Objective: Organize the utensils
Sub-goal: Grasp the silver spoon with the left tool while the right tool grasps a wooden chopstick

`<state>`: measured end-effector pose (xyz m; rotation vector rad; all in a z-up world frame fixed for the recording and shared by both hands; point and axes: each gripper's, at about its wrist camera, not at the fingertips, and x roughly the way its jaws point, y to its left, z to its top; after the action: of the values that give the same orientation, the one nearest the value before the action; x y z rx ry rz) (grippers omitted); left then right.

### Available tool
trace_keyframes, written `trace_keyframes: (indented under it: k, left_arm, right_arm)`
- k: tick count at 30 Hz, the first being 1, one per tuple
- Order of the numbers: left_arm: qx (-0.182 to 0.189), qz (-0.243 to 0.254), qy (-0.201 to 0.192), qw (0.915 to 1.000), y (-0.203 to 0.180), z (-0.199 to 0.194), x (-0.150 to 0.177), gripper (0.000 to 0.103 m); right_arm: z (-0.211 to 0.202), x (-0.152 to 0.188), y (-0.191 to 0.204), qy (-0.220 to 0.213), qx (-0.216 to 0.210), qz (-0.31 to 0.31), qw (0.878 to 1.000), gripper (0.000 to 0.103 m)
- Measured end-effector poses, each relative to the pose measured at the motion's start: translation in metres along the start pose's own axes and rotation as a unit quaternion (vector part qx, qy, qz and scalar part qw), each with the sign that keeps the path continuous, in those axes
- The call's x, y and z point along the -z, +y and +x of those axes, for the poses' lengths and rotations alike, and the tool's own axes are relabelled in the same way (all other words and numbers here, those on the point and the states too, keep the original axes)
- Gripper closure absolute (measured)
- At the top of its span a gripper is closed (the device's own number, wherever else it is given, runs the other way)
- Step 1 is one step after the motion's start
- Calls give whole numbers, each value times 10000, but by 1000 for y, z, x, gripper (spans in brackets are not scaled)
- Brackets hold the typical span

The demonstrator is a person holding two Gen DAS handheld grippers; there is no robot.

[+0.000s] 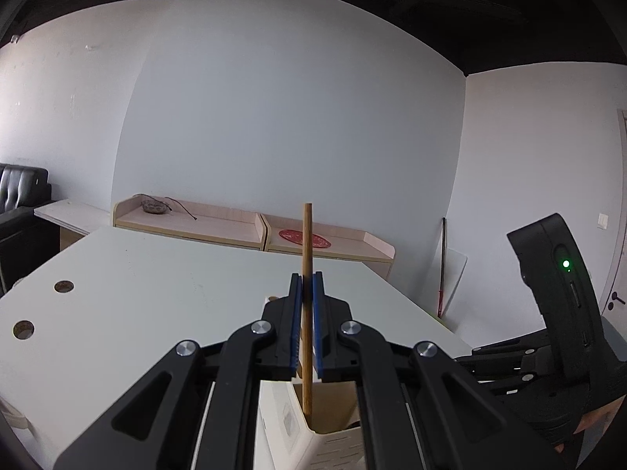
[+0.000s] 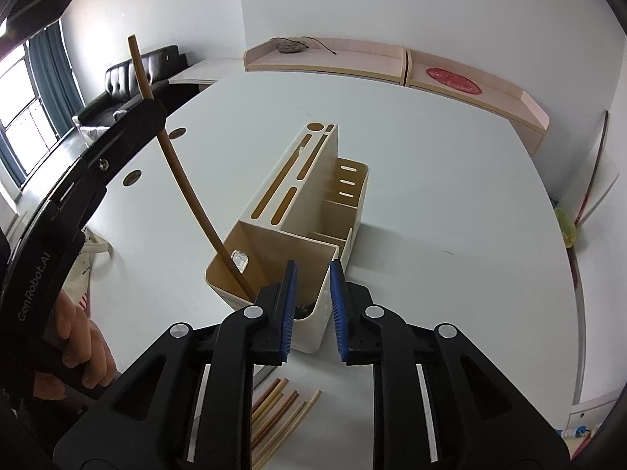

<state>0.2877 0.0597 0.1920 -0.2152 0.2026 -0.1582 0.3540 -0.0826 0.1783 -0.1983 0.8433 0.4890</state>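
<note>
While the left gripper [image 1: 307,286] pinches a chopstick [image 1: 307,305] lowered into the utensil holder [image 2: 298,215], an early release could topple it; the right gripper [image 2: 313,274] hovers spread, empty.

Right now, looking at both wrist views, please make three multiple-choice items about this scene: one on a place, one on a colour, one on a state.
1. Where is the lower end of the held chopstick?
A. Inside the near compartment of the cream organizer
B. Flat on the white table
C. On the sofa

2. What colour are the pads on the fingers?
A. Red
B. Blue
C. Yellow

3. What is the state of the right gripper?
A. Shut on a chopstick
B. Open, holding nothing
C. Shut on the organizer wall

Key: 1 A, its tip dips into that compartment while the left gripper clamps it upright. 2 B, both views show blue pads. 3 B, the fingers stand apart with nothing gripped; the loose chopsticks lie below.
</note>
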Motion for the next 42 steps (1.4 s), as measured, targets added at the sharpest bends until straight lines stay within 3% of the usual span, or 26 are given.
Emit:
trace_keyframes:
  k: [2,7,10,15,19,22,24,30,33,37,42]
  left_arm:
    - [47,-50,108,9999,3,0,5,98]
    - [-10,210,255,9995,3,0,14,96]
    - [-35,234,248,9994,4,-4,17,77]
    - [-40,159,223,9996,6,-18,19,70]
    - [-171,170,173,9996,7,-32,26,66]
    - [-68,153,249,9995,7,-46,36,62]
    - [76,172,497,9986,6,-52,45,52]
    - [303,239,1317,9905,7,-54,81,51]
    - [530,334,1738,9828,6,-48,104,51]
    - [487,728,2215,9712,-2,-36,134,51]
    - [528,982,2907,9503,-8,-18,165,51]
  right_arm:
    - [-5,5,-3,-208,-27,56,9998,78]
    - [-29,25,-6,-844,-95,224,9961,77]
    - [-43,41,-2,-1238,117,85,9922,76]
    - [-52,68,0,-1471,71,131,9890,70]
    - [-38,85,2,-1189,86,224,9926,70]
    - [-18,98,-3,-721,6,455,9964,70]
    - [-4,107,-8,-386,-122,618,9973,70]
    - [35,134,-16,293,-292,947,9946,70]
    - [51,146,-17,551,-275,994,9931,70]
    - [64,156,-17,684,-260,983,9925,70]
    - [75,164,-14,799,-149,781,9936,70]
